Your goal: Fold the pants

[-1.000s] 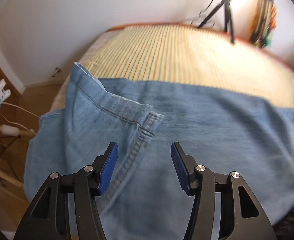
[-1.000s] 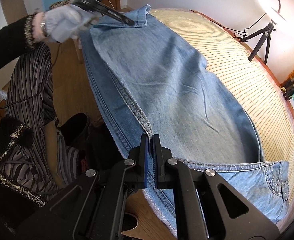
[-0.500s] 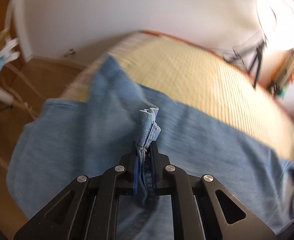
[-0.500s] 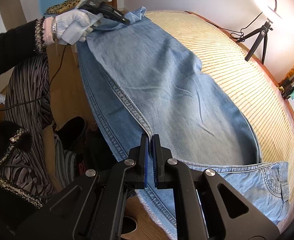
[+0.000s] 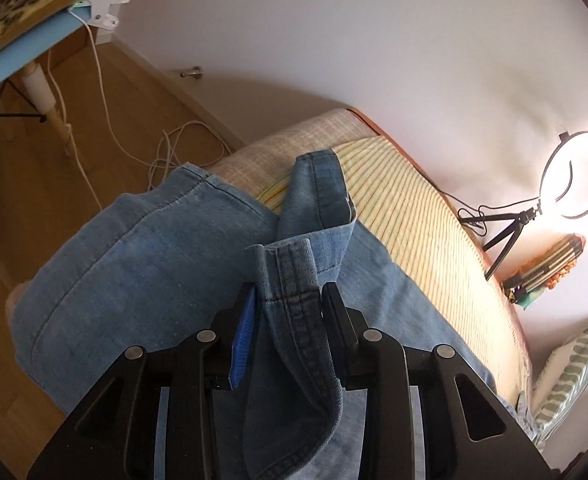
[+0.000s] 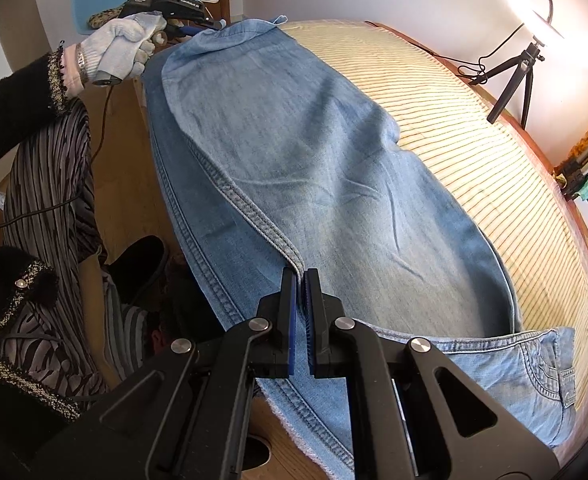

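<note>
Light blue denim pants (image 6: 326, 160) lie lengthwise along the near edge of a bed with a yellow striped cover (image 6: 474, 152). My right gripper (image 6: 301, 280) is shut on the thick side seam of the pants near the waist end. My left gripper (image 5: 290, 300) holds a bunched fold of the pants' hem (image 5: 294, 276) between its jaws, which stand partly apart around the thick cloth. In the right wrist view the left gripper (image 6: 198, 28) sits at the far leg end, held by a gloved hand. The waistband and pocket (image 6: 546, 376) show at lower right.
A lit ring lamp on a small tripod (image 5: 574, 176) stands on the bed's far side by the wall. A blue table (image 5: 18, 44) with a leopard-print cloth and white cables stands on the wooden floor to the left. The person's striped skirt (image 6: 54, 200) is beside the bed.
My left gripper closed on the hem of the pants, then lifted and turned with it, and its jaws now stand a little wider. My right gripper stayed shut on the seam.
</note>
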{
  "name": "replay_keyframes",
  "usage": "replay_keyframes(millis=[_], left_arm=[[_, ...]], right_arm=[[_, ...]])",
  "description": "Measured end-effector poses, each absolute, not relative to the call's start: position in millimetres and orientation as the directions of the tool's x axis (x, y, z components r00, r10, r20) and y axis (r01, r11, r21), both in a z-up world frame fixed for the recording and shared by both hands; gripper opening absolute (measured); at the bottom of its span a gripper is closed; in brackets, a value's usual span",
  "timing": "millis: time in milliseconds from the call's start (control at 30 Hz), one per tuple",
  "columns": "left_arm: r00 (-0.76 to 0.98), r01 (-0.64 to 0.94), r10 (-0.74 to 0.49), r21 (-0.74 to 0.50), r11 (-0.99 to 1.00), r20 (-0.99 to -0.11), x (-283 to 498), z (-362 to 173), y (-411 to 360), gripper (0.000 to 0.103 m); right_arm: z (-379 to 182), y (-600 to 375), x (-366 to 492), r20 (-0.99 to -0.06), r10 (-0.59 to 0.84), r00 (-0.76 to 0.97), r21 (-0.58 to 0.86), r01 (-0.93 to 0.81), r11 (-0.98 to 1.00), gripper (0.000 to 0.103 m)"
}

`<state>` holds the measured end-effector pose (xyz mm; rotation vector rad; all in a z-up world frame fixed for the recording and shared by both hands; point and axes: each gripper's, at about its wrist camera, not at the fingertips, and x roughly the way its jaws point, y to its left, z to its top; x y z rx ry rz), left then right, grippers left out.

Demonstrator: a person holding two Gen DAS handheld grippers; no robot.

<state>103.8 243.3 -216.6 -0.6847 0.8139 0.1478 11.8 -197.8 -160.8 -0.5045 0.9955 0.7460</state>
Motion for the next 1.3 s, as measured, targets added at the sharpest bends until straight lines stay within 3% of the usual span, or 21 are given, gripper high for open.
replay_keyframes(millis=[133, 233, 267, 300, 400, 633, 967, 1133, 1233, 1300], left_arm=[[0.664, -0.363, -0.167, -0.509, 0.781, -0.729, 111, -223, 234, 0.033], [0.645, -0.347, -0.118, -0.426, 0.836, -0.755, 116, -224, 220, 0.032], [0.639, -0.343, -0.095, -0.394, 0.853, -0.763, 118, -224, 216, 0.019], [0.642, -0.342, -0.088, -0.387, 0.857, -0.762, 118, -223, 216, 0.013], [0.688, -0.362, -0.073, -0.428, 0.828, -0.722, 105, -212, 230, 0.007], [0.768, -0.492, 0.11, -0.472, 0.731, -0.631, 27, -176, 288, 0.006], [0.691, -0.554, 0.061, -0.474, 0.684, -0.72, 11, -224, 306, 0.006], [0.764, -0.518, 0.094, -0.519, 0.68, -0.639, -4, -181, 303, 0.006], [0.707, -0.548, 0.12, -0.433, 0.716, -0.697, -14, -193, 300, 0.006], [0.678, -0.574, 0.079, -0.459, 0.678, -0.731, -20, -216, 308, 0.006]], right_arm=[[-162, -198, 10, -0.884, 0.325, 0.336, -0.044, -0.753, 0.657, 0.005], [-162, -197, 10, -0.885, 0.323, 0.337, -0.047, -0.753, 0.656, 0.005], [-162, -197, 10, -0.884, 0.321, 0.339, -0.051, -0.753, 0.656, 0.005], [-162, -197, 10, -0.884, 0.319, 0.341, -0.054, -0.753, 0.656, 0.005], [-160, -199, 9, -0.88, 0.312, 0.359, -0.072, -0.748, 0.66, 0.005], [-144, -202, 7, -0.854, 0.323, 0.408, -0.104, -0.742, 0.662, 0.005], [-157, -195, 13, -0.859, 0.276, 0.432, -0.173, -0.75, 0.638, 0.005], [-124, -196, 5, -0.828, 0.304, 0.47, -0.194, -0.75, 0.632, 0.005], [-134, -197, -3, -0.862, 0.301, 0.408, -0.157, -0.779, 0.607, 0.005], [-155, -196, -1, -0.891, 0.275, 0.361, -0.137, -0.791, 0.596, 0.005]])
